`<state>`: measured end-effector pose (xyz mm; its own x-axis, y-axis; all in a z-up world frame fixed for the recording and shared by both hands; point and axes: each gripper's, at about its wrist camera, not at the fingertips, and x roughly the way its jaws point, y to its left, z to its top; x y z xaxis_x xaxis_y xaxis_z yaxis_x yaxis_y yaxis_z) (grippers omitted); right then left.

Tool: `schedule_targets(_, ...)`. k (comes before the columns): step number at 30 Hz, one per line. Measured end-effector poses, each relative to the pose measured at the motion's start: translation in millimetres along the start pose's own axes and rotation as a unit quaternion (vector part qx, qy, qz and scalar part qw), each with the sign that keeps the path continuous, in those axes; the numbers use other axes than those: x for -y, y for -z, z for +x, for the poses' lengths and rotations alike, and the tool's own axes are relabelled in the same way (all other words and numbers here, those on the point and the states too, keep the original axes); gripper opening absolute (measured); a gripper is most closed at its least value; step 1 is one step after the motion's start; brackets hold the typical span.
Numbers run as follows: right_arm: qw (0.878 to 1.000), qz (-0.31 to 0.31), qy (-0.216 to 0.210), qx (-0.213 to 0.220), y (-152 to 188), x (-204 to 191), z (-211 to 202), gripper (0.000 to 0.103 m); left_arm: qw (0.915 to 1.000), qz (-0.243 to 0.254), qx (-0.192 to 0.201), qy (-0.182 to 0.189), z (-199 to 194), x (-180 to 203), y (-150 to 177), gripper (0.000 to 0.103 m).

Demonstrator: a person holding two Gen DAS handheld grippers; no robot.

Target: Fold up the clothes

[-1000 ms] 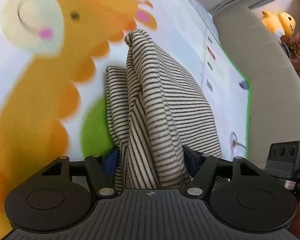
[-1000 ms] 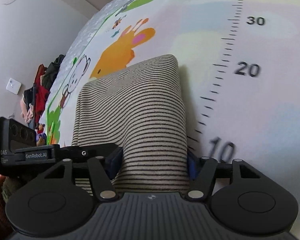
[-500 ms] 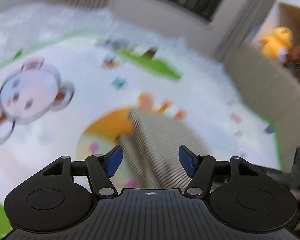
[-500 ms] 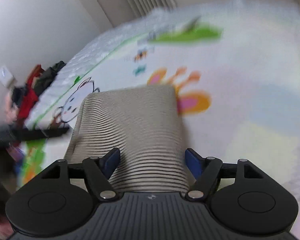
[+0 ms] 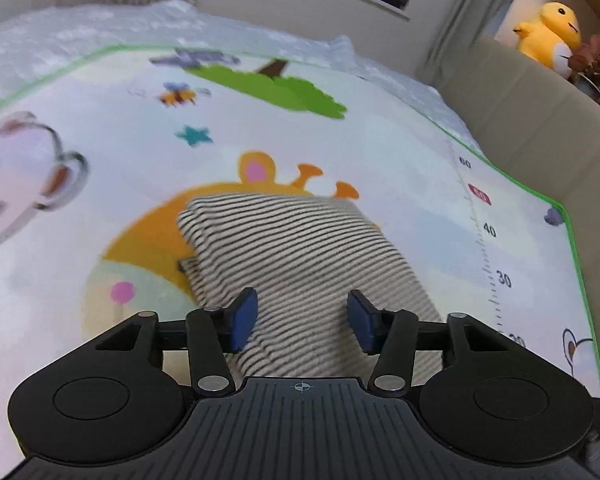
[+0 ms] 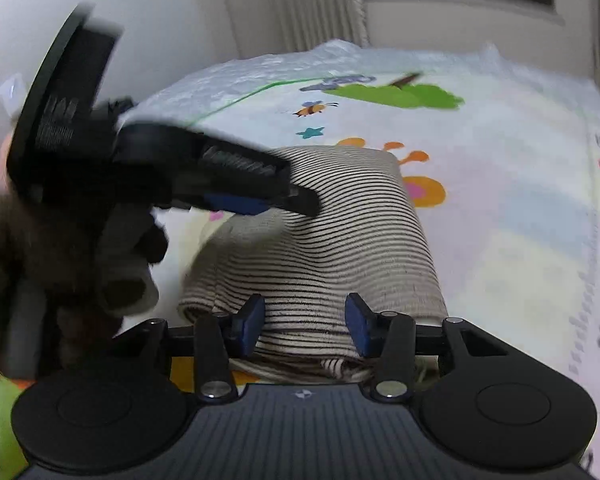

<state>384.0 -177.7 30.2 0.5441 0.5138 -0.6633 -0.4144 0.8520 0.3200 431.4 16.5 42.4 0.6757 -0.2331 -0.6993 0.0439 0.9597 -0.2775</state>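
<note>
Striped in black and cream, the folded garment (image 5: 300, 256) lies as a thick rectangular bundle on a printed play mat (image 5: 380, 152), resting over the mat's orange cartoon animal and beside the printed ruler scale (image 5: 486, 248) that runs along one edge. From the left wrist camera, the left gripper (image 5: 302, 316) sits just above the near end of the bundle with its blue-padded jaws spread wide, cloth visible between them but not pinched. From the right wrist camera, the right gripper (image 6: 304, 322) is likewise wide apart over the near folded edge, where several layers stack up, and grips nothing. That same view shows the left gripper (image 6: 256, 200) blurred, reaching in from the left over the far part of the garment (image 6: 340, 248). A yellow plush duck (image 5: 548, 34) sits on a ledge beyond the beige wall bordering the mat.
</note>
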Motion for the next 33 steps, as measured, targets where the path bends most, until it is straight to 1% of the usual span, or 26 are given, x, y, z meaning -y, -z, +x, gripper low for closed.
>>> schedule_targets(1, 1.0, 0.022, -0.011, 0.003, -4, 2, -18, 0.065, 0.9999, 0.002, 0.009, -0.006, -24, 5, 0, 0.057)
schedule_targets(2, 0.999, 0.041, -0.021, 0.009, -8, 4, -39, 0.082, 0.9997, 0.004, 0.02, -0.015, -53, 13, 2, 0.067)
schedule_targets(3, 0.998, 0.049, -0.027, 0.016, -10, 4, -67, 0.09, 0.9992, 0.006, 0.029, -0.028, -82, 23, 7, 0.081)
schedule_targets(4, 0.998, 0.047, -0.025, 0.023, -12, 3, -94, 0.102, 0.9984, 0.008, 0.038, -0.041, -111, 33, 11, 0.088)
schedule_targets(5, 0.998, 0.04, -0.021, 0.033, -13, 1, -120, 0.103, 0.9978, 0.004, 0.043, -0.049, -139, 43, 18, 0.098)
schedule_targets(7, 0.999, 0.023, -0.007, 0.042, -16, -8, -171, 0.103, 0.9964, -0.012, 0.05, -0.068, -188, 63, 32, 0.101)
schedule_targets(8, 0.999, 0.015, 0.004, 0.046, -17, -13, -191, 0.103, 0.9951, -0.023, 0.051, -0.081, -207, 72, 39, 0.103)
schedule_targets(9, 0.998, 0.008, 0.018, 0.053, -18, -17, -208, 0.103, 0.9935, -0.034, 0.053, -0.095, -226, 82, 45, 0.103)
schedule_targets(11, 0.996, -0.005, 0.048, 0.069, -20, -24, -237, 0.103, 0.9886, -0.06, 0.058, -0.125, -249, 97, 52, 0.103)
schedule_targets(13, 0.994, -0.016, 0.071, 0.082, -20, -28, -253, 0.103, 0.9839, -0.075, 0.066, -0.149, -265, 109, 55, 0.103)
schedule_targets(15, 0.992, -0.018, 0.096, 0.082, -21, -32, -261, 0.103, 0.9799, -0.057, 0.072, -0.177, -279, 121, 50, 0.103)
schedule_targets(17, 0.992, -0.024, 0.104, 0.072, -26, -37, -264, 0.103, 0.9794, -0.036, 0.073, -0.185, -293, 130, 46, 0.103)
schedule_targets(20, 0.993, -0.045, 0.091, 0.066, -31, -50, -268, 0.103, 0.9797, -0.025, 0.044, -0.194, -304, 140, 45, 0.103)
schedule_targets(22, 0.993, -0.034, 0.097, 0.063, -32, -54, -266, 0.103, 0.9791, -0.019, 0.019, -0.202, -305, 143, 49, 0.103)
schedule_targets(24, 0.994, -0.007, 0.099, 0.047, -31, -56, -266, 0.103, 0.9787, -0.013, -0.002, -0.205, -308, 145, 57, 0.103)
schedule_targets(25, 0.995, 0.0, 0.094, 0.04, -29, -57, -267, 0.103, 0.9784, -0.016, -0.005, -0.206, -310, 143, 60, 0.103)
schedule_targets(26, 0.996, 0.003, 0.088, 0.034, -27, -57, -268, 0.103, 0.9782, -0.02, -0.005, -0.206, -312, 141, 61, 0.103)
schedule_targets(29, 0.994, -0.004, 0.108, 0.025, -15, -61, -271, 0.103, 0.979, -0.037, -0.01, -0.2, -317, 135, 68, 0.103)
schedule_targets(33, 0.994, 0.005, 0.105, 0.02, -2, -64, -279, 0.103, 0.9811, -0.041, -0.017, -0.189, -320, 135, 77, 0.103)
